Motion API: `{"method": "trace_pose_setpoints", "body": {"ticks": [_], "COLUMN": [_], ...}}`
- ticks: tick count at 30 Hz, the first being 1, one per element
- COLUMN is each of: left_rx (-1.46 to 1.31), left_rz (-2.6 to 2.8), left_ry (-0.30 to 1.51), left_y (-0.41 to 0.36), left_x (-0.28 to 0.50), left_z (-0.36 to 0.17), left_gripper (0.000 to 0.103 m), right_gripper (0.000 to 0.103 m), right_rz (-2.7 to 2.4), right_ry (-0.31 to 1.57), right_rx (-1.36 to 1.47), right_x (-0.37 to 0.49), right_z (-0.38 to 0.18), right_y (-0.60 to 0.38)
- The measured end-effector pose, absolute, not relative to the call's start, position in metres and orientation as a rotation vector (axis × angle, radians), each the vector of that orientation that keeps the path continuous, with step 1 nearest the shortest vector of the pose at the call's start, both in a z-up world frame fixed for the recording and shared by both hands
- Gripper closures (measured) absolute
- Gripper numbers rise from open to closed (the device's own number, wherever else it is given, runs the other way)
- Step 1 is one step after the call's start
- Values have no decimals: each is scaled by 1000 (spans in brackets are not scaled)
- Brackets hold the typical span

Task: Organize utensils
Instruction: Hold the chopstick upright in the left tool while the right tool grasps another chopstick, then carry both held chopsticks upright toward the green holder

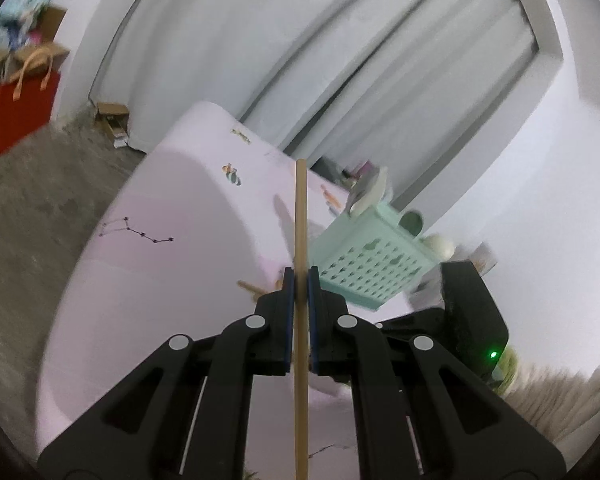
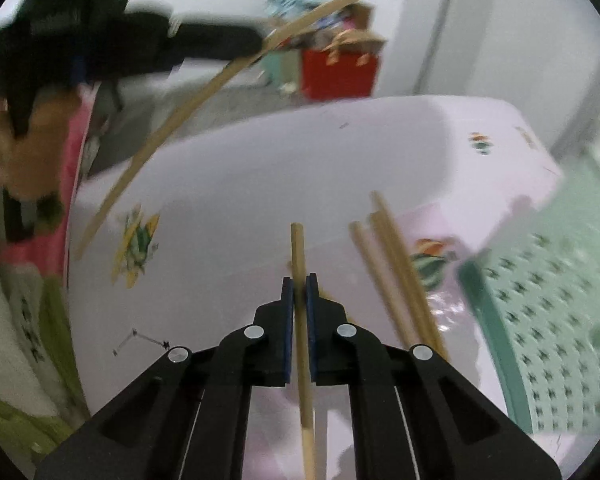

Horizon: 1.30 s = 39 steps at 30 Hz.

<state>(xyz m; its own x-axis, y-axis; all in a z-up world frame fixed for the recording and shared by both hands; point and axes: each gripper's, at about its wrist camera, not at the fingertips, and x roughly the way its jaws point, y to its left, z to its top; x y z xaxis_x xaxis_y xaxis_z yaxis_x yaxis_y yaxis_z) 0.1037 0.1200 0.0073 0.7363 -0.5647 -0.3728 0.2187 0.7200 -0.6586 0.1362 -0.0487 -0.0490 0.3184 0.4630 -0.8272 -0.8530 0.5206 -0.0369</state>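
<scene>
In the left wrist view, the left gripper (image 1: 300, 276) was seen pressed together on a wooden chopstick (image 1: 300, 216), pinched between its blue pads (image 1: 287, 284). The stick was thin, pale and straight, and ran up past the fingertips over a pink-covered table (image 1: 160, 264). A mint-green perforated basket (image 1: 374, 268) was seen just to the right of the gripper, with what looked like spoons standing in it. Part of the right gripper (image 1: 466, 308) was seen beyond it, at the right.

In the right wrist view, the right gripper (image 2: 299, 288) was seen clamped on a second chopstick (image 2: 298, 252), its tip held over the table (image 2: 240, 184). Three more chopsticks (image 2: 392, 264) were seen lying together on the cloth, just right of the gripper and beside the basket (image 2: 540, 320). The left gripper (image 2: 256, 46) was seen blurred at the upper left, with its long chopstick (image 2: 172, 128) held across the table's edge.
</scene>
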Motion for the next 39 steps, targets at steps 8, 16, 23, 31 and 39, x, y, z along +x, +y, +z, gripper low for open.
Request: {"method": "trace_pose_setpoints", "body": {"ticks": [8, 16, 23, 31, 39], "left_rx": [-694, -679, -577, -516, -443], "left_rz": [-476, -487, -530, -535, -498], "left_ry": [589, 573, 382, 187, 200], "left_y": [112, 85, 45, -10, -35], "left_x": [110, 122, 139, 182, 196], "left_z": [17, 35, 98, 149, 150], "left_gripper": [98, 98, 98, 98, 98], "right_gripper": [97, 97, 101, 101, 101], "right_rz": [703, 511, 424, 403, 389], "right_ry": [708, 540, 430, 362, 391], "right_rx": [-210, 118, 299, 365, 430], "right_x": [130, 106, 95, 84, 80], "right_z": [2, 33, 39, 52, 38], "right_y": [-117, -188, -229, -268, -299]}}
